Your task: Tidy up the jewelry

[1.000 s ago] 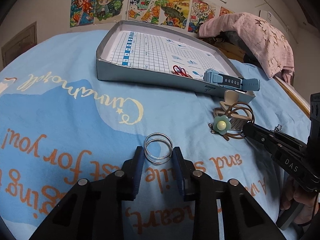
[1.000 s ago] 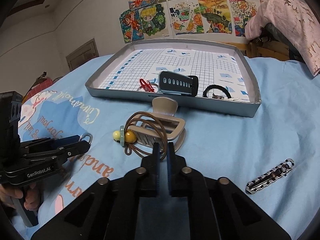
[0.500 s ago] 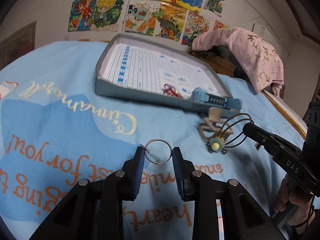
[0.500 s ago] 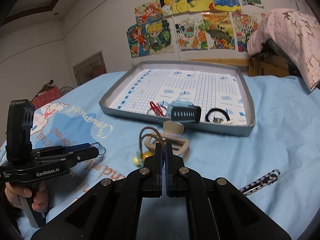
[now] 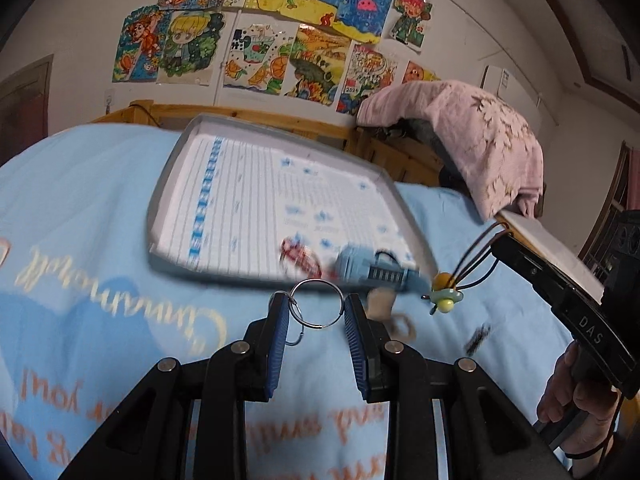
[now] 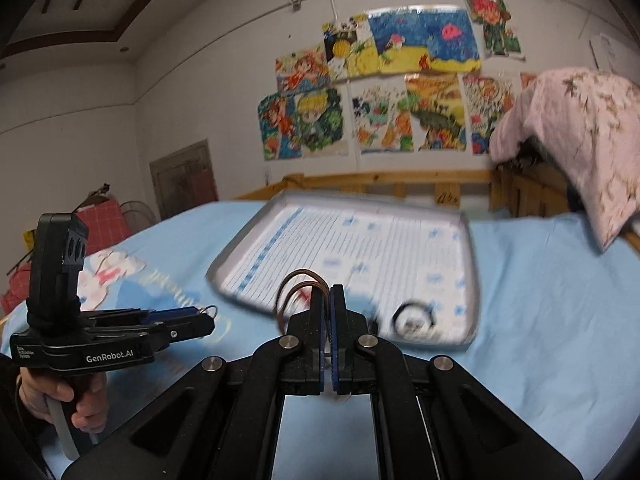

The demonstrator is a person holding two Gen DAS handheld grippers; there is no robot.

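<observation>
My left gripper (image 5: 314, 307) is shut on a pair of silver rings (image 5: 316, 305) and holds them in the air above the blue bedspread. My right gripper (image 6: 327, 294) is shut on a brown hair tie (image 6: 298, 284); its green and yellow flower charm (image 5: 443, 300) dangles at the right in the left wrist view. The grey tray (image 5: 168, 184) with grid paper lies ahead. It holds a red tie (image 5: 298, 254), a blue watch (image 5: 374, 270) and a black ring (image 6: 412, 316). The left gripper (image 6: 200, 316) shows at the left in the right wrist view.
A tan hair claw (image 5: 384, 304) and a small striped clip (image 5: 478, 336) lie on the bedspread (image 5: 100, 208) in front of the tray. A pink blanket (image 5: 472, 140) hangs over the wooden rail at the right. Drawings cover the wall behind.
Both grippers have lifted off the bedspread: the left with the silver rings, the right with the brown hair tie pulled free of the tan claw. The tray now looks nearer.
</observation>
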